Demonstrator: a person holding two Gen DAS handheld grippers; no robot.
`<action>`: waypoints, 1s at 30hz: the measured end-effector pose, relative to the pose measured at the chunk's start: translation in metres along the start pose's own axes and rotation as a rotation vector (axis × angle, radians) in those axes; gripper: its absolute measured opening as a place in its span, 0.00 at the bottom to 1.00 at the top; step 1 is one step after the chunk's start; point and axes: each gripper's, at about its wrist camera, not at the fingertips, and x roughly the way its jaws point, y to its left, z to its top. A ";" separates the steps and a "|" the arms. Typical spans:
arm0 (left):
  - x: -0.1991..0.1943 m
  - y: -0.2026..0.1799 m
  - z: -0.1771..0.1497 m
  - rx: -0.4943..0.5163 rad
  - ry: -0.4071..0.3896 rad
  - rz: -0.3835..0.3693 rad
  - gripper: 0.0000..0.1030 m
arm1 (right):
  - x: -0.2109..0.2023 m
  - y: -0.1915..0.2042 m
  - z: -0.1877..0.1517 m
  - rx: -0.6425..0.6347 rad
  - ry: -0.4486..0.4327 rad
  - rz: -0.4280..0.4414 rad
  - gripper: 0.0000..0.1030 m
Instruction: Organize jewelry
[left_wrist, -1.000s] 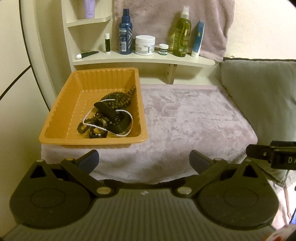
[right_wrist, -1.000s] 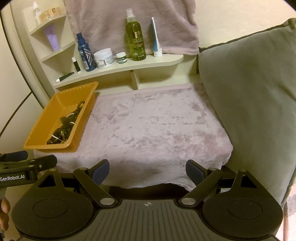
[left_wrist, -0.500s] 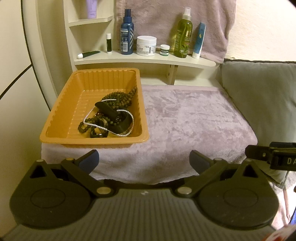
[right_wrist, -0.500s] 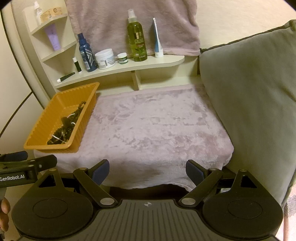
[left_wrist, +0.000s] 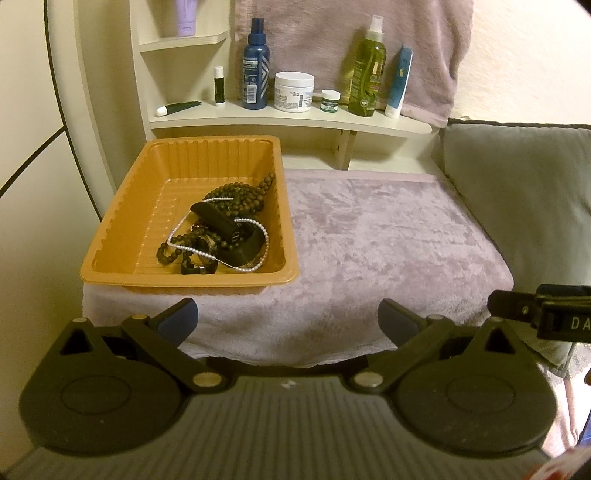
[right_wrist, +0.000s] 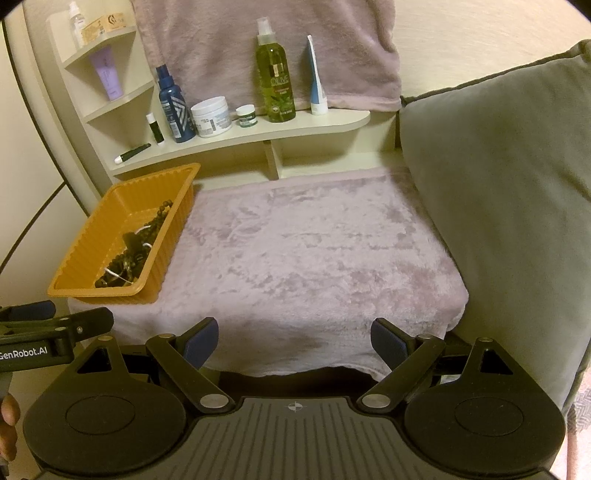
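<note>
An orange plastic tray sits on the left of a mauve plush cloth. In it lies a tangle of jewelry: a dark bead necklace, a white pearl strand, a black curved piece and rings. The tray also shows at the left in the right wrist view. My left gripper is open and empty, short of the cloth's front edge, just right of the tray. My right gripper is open and empty before the cloth's front edge.
A cream shelf behind the cloth holds a blue bottle, a white jar, a green olive bottle and tubes. A grey-green cushion stands along the right. A wall is to the left of the tray.
Both views have shifted slightly upward and forward toward the cloth. The tray and jewelry have not moved. Both grippers stay open.
</note>
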 end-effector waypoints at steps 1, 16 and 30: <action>0.000 0.000 0.000 0.000 0.000 -0.001 1.00 | 0.000 0.000 0.000 0.000 0.000 0.000 0.86; 0.000 0.001 0.000 0.001 -0.001 -0.002 1.00 | 0.000 0.000 0.000 0.001 0.000 0.000 0.86; -0.001 0.002 0.000 0.001 -0.002 -0.004 1.00 | 0.001 0.003 -0.001 0.003 -0.002 -0.002 0.86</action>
